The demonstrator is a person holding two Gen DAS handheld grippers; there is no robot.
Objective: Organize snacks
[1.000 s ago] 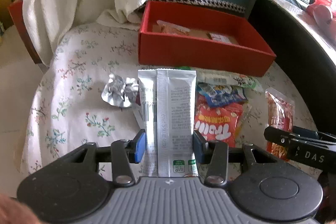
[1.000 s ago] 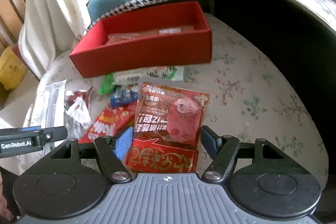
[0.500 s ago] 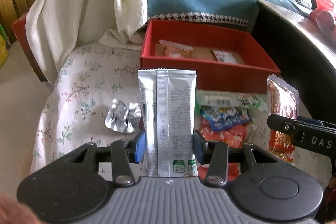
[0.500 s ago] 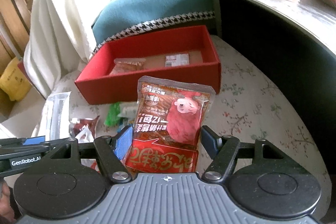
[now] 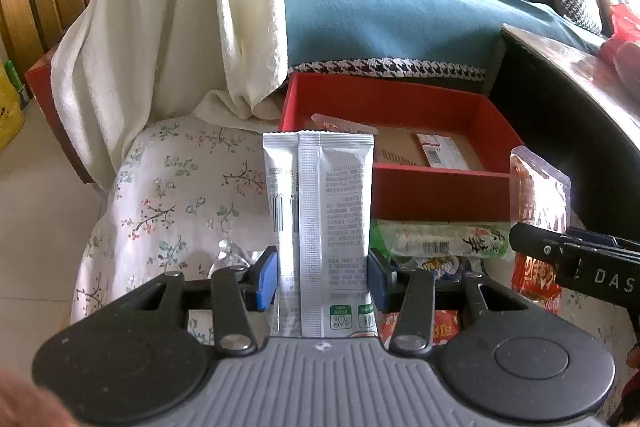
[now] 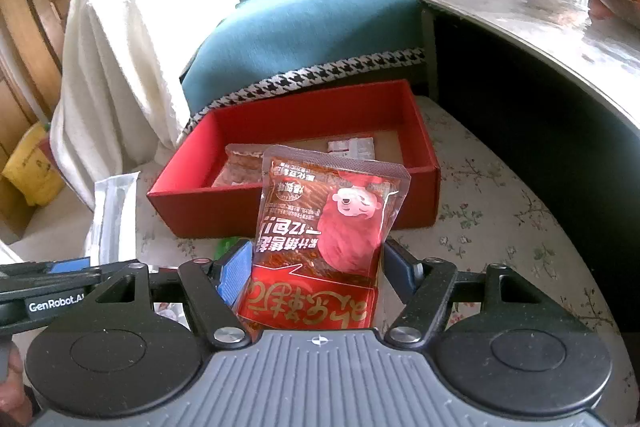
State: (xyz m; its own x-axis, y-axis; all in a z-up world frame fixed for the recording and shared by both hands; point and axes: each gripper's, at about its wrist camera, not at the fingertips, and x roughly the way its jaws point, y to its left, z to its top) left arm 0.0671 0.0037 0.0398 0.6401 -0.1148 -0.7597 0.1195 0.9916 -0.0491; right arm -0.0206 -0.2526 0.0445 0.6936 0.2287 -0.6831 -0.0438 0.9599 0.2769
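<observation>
My left gripper (image 5: 322, 281) is shut on a white snack sachet (image 5: 320, 211), held upright above the flowered tablecloth (image 5: 176, 195). My right gripper (image 6: 316, 269) is shut on a red snack pouch (image 6: 326, 227) with a cartoon face, also upright. That red pouch (image 5: 538, 195) shows at the right of the left wrist view, and the white sachet (image 6: 114, 215) at the left of the right wrist view. Ahead of both stands an open red box (image 5: 436, 191) (image 6: 200, 207) with a few packets on its cardboard floor.
Several loose snacks lie before the box, among them a green and white packet (image 5: 444, 239) and a red packet (image 5: 440, 323). A crumpled foil wrapper (image 5: 228, 259) lies at the left. A dark table (image 6: 540, 67) rises on the right; a white towel (image 5: 180, 19) and blue sofa (image 5: 400, 27) lie behind.
Both grippers have lifted their packets off the table and tilted upward. The red box sits lower in both views, its inside now showing, and more of the sofa is in view.
</observation>
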